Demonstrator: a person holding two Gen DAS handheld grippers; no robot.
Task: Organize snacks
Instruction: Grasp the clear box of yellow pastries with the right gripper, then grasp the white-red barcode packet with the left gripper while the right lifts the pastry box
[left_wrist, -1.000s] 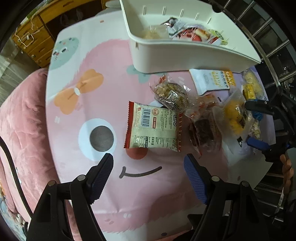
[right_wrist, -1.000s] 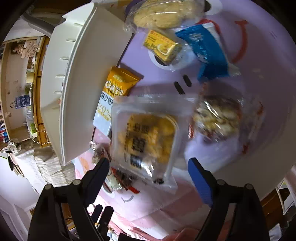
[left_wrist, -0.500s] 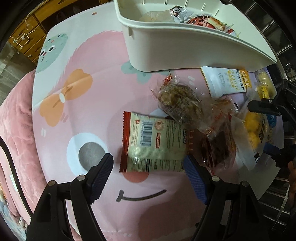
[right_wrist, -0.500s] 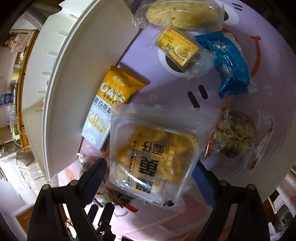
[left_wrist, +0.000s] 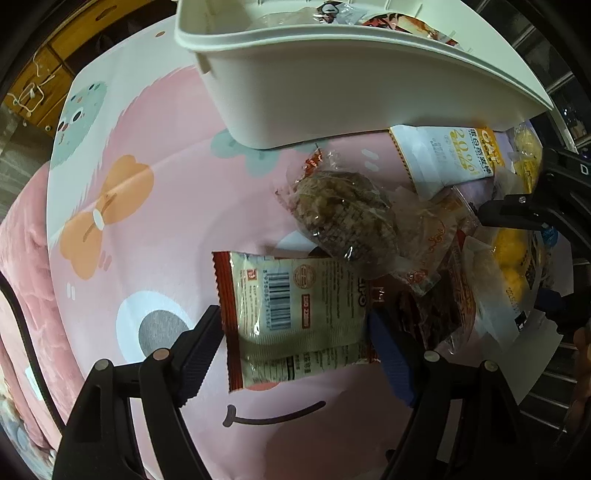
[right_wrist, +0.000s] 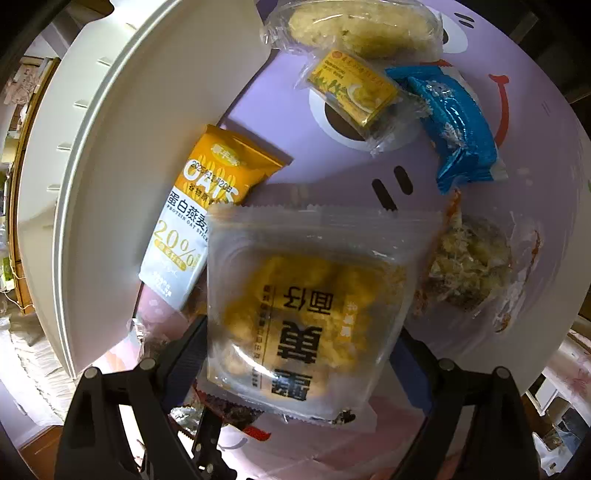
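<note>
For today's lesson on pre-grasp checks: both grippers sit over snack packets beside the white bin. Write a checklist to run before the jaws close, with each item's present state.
1. Left gripper jaws straddle the red-edged packet: ok, one pad at each side edge.
2. Left jaws open, not yet pressing: ok.
3. Right gripper jaws straddle the clear packet of yellow snacks: ok, packet lies between them.
4. Right jaws open: ok; pad contact cannot tell, the packet hides the tips.
5. Neighbouring packets clear of the left jaws: not ok, the dark red packet lies against the right-hand pad.
6. White bin has room: cannot tell, only a few packets show over its rim.
</note>
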